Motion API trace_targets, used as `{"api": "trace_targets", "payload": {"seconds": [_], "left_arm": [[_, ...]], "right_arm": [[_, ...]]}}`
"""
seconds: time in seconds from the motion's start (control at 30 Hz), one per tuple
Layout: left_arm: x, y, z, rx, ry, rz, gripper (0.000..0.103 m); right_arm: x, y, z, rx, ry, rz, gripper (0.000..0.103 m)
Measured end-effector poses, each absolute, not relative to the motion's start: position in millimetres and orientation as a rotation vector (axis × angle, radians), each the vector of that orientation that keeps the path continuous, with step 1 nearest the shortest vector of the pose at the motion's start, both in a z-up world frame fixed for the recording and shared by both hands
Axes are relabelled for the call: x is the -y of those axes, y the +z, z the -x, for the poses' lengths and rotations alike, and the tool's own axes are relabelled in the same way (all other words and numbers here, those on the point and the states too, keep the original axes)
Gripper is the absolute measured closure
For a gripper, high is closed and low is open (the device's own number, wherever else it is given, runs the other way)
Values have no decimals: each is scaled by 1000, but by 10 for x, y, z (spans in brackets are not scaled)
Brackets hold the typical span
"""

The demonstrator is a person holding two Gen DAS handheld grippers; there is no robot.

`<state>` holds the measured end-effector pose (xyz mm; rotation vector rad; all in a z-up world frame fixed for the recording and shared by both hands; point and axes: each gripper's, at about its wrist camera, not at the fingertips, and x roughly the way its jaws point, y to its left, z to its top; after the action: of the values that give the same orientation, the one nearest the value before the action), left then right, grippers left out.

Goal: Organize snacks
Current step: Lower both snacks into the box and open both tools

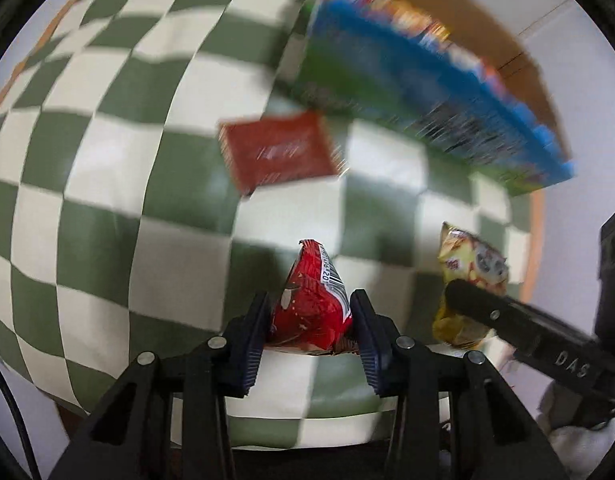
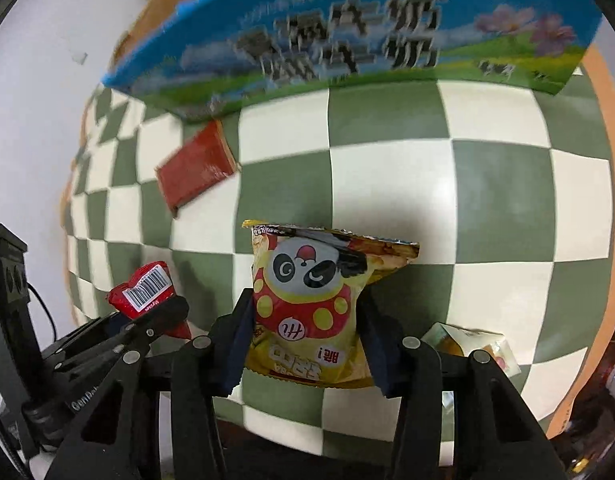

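red snack packet point(image 1: 313, 304) clamped between left gripper point(image 1: 310, 322) pads — yellow panda bag point(image 2: 307, 308) being pinched in right gripper point(image 2: 305, 334), above the checkered cloth point(image 2: 487, 200)

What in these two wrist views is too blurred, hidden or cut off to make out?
- Flat red packet: print smeared by motion blur in both views.
- Blue-green box: contents hidden behind its wall in the right view; top cut off by the frame.
- Pale packet: mostly hidden behind the right gripper.
- Red snack bag: lower end hidden behind the left gripper.
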<state>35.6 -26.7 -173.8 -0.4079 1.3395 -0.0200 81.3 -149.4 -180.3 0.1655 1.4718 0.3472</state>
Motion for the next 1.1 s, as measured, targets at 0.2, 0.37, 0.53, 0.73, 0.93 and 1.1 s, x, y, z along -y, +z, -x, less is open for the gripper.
{"api": "trace_targets", "payload": {"seconds": [0.2,0.37,0.53,0.73,0.93,1.1], "left_arm": [[253,-902,-909,-1213,-147,415,65],[396,-482,-1538,-1157,-222,347,65],[573,-387,-2173,-1186,-253,275,65],[681,-643,-2961,-1300,-250,252,64],[699,-1036,-3498,-1397,-211,235,64],[682,-1314,-3704,-1461,-188,237,64]], "right_arm": [[1720,-1031,-914,-1336,395,-246,51],[1934,-311,-1204,-1208,420,-262,51],[2114,132,-1717,-1107,369,-192,51],[2244,67,-2478,-1124,292,-120,51],[2150,-381,-2950,-1201,282,-70,51],[2057,-726,-3222,-1246,276,-44,51]]}}
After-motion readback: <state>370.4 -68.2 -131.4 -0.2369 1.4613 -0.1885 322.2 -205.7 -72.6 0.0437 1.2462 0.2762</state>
